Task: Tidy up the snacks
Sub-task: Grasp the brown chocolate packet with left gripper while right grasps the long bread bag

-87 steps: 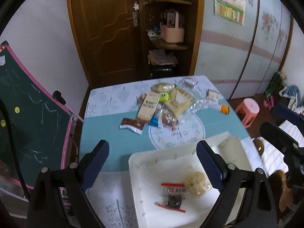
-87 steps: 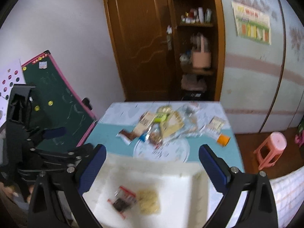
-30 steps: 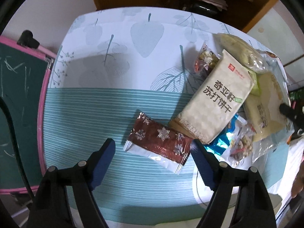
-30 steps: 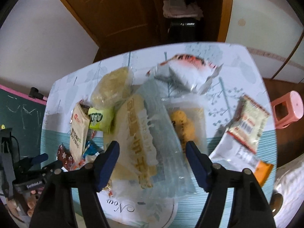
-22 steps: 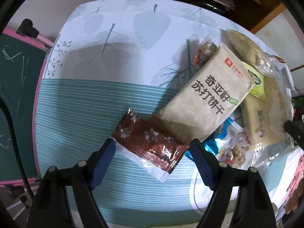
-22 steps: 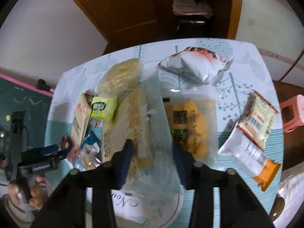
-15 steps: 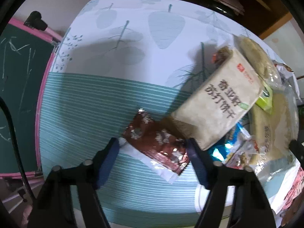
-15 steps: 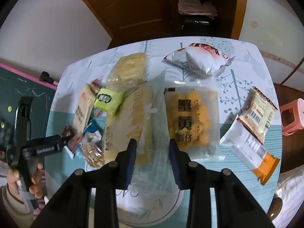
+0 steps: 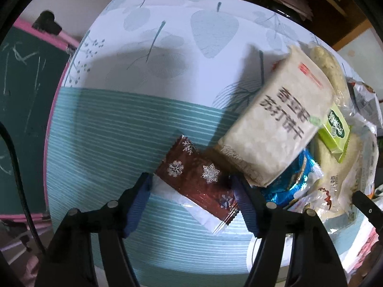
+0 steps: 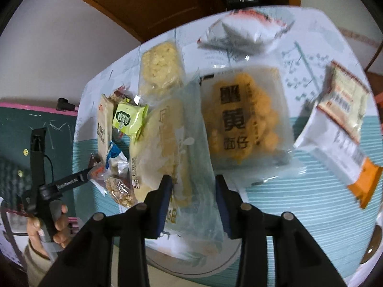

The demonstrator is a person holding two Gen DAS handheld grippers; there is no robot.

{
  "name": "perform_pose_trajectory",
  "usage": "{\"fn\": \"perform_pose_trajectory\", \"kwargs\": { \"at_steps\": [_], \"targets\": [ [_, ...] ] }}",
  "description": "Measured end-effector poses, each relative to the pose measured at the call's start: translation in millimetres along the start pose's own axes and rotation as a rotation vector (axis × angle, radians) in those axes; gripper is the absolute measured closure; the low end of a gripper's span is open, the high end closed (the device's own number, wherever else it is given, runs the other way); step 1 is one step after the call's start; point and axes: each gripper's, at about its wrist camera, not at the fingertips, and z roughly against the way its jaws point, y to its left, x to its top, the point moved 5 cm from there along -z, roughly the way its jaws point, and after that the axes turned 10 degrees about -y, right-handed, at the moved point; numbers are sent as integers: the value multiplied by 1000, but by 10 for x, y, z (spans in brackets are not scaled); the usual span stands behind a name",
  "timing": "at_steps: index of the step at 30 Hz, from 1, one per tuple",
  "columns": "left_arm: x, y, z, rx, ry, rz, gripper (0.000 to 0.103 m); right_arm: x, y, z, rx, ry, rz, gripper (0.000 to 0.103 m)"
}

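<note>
1. The left gripper (image 9: 191, 189) points straight down, its jaws half closed and pressed on the two ends of the brown snowflake packet (image 9: 198, 179), which lies on the counter (image 9: 107, 129).
2. The right gripper (image 10: 192, 191) has narrow jaws, just opening, astride the clear bag of pale biscuits (image 10: 172, 143); whether the pads press on it I cannot tell.
3. Beside them lie the cracker pack (image 9: 280, 124), the green sachet (image 10: 128, 118) and the yellow noodle-snack bag (image 10: 241, 119).
4. Progress looks early: nearly the whole pile waits unsorted.
5. A second ago both jaws stood wider, above their packets; now both sit lower and narrower.
</note>
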Motion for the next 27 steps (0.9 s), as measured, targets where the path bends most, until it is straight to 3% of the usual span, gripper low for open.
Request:
{"fn": "perform_pose_trajectory", "kwargs": {
  "at_steps": [2, 3, 5, 7, 12, 16, 22, 27],
  "targets": [
    [-46, -50, 63, -3, -17, -15, 56, -26, 45, -25, 17, 8, 7, 66],
    [-48, -73, 105, -17, -28, -25, 75, -41, 64, -29, 21, 8, 13, 71],
    [-95, -102, 112, -61, -14, -17, 80, -80, 132, -21, 33, 1, 43, 82],
    [-116, -100, 172, -57, -40, -28, 85, -116, 202, 26, 34, -21, 78, 91],
    [-219, -55, 442, -77, -91, -32, 86, -182, 362, 215, -14, -88, 156, 96],
    [-289, 40, 967, -78, -189, -49, 87, -238, 453, 552, -33, -166, 197, 97],
    [-430, 9, 1869, -163, -322, -103, 86, -340, 512, 1199, -17, -297, 213, 98],
    [-832, -85, 2454, -246, -399, -175, 86, -545, 669, 1771, 6, -426, 228, 98]
  ]
}}
